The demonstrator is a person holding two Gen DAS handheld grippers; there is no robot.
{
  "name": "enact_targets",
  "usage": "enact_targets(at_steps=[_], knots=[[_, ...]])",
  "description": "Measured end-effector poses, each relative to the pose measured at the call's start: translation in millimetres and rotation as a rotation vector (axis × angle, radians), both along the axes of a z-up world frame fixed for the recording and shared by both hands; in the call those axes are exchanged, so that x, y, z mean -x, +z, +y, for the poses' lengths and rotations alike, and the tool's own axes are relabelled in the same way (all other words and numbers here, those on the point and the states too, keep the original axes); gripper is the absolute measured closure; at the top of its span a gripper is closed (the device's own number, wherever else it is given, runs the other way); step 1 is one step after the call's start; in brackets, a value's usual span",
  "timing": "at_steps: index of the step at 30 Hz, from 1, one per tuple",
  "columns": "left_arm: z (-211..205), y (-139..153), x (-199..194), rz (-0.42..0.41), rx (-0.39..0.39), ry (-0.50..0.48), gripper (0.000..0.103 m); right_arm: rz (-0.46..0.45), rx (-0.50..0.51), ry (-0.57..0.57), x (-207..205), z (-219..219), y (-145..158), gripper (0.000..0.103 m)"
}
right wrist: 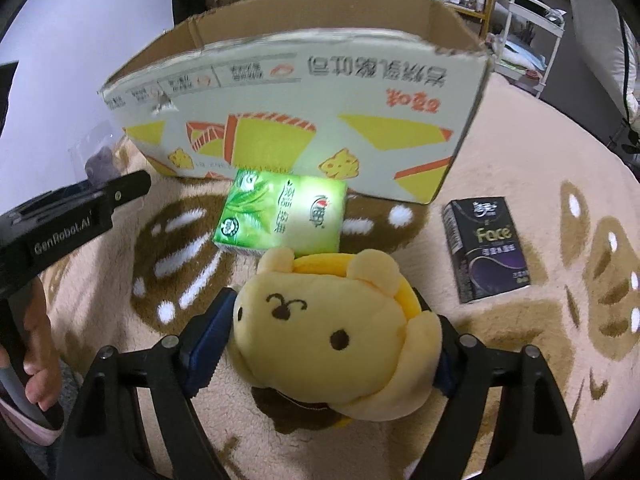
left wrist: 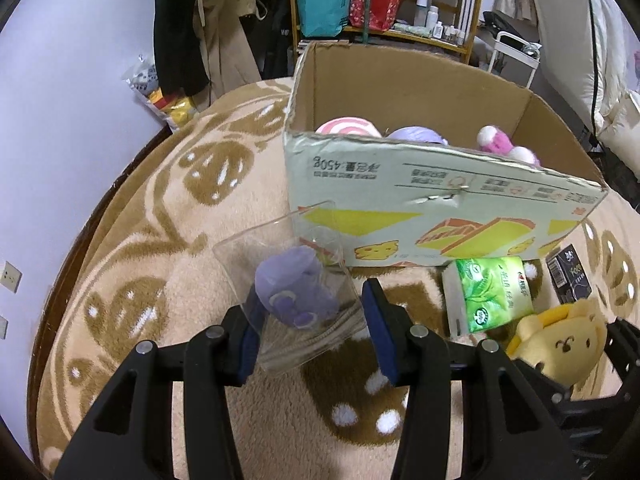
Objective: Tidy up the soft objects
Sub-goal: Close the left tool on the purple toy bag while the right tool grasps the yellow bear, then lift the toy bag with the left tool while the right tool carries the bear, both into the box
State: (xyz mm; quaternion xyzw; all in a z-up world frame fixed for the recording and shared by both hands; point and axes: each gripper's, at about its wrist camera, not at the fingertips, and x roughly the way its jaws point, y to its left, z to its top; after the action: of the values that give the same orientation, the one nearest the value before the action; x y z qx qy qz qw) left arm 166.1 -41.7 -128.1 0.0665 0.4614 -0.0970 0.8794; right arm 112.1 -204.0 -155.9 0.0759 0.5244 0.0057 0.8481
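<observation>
My left gripper (left wrist: 312,294) is shut on a clear zip pouch (left wrist: 280,248) with a purple plush (left wrist: 292,284) inside, held just in front of the cardboard box (left wrist: 440,188). A pink swirl plush (left wrist: 348,126), another purple plush (left wrist: 416,134) and a pink-and-white plush (left wrist: 504,144) lie in that box. My right gripper (right wrist: 324,304) grips a yellow bear plush (right wrist: 336,332) by its sides, above the rug and before the box (right wrist: 320,92). The bear (left wrist: 560,344) also shows at the lower right of the left wrist view.
A green tissue pack (right wrist: 280,216) lies against the box front, and a black "Face" carton (right wrist: 488,248) lies to its right on the beige patterned rug (right wrist: 520,152). A hand (right wrist: 36,340) holds the left gripper's handle. Shelves (left wrist: 420,0), hanging clothes and a white cart (left wrist: 516,52) stand behind.
</observation>
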Motion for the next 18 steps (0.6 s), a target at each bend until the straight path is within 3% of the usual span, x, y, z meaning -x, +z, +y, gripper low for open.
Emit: enact_targets(at_steps=[18], knots=[[7.7,47.9,30.1,-0.143,0.054,0.001,0.057,-0.139,-0.08,-0.093,33.4,-24.7,42.7,0.02]])
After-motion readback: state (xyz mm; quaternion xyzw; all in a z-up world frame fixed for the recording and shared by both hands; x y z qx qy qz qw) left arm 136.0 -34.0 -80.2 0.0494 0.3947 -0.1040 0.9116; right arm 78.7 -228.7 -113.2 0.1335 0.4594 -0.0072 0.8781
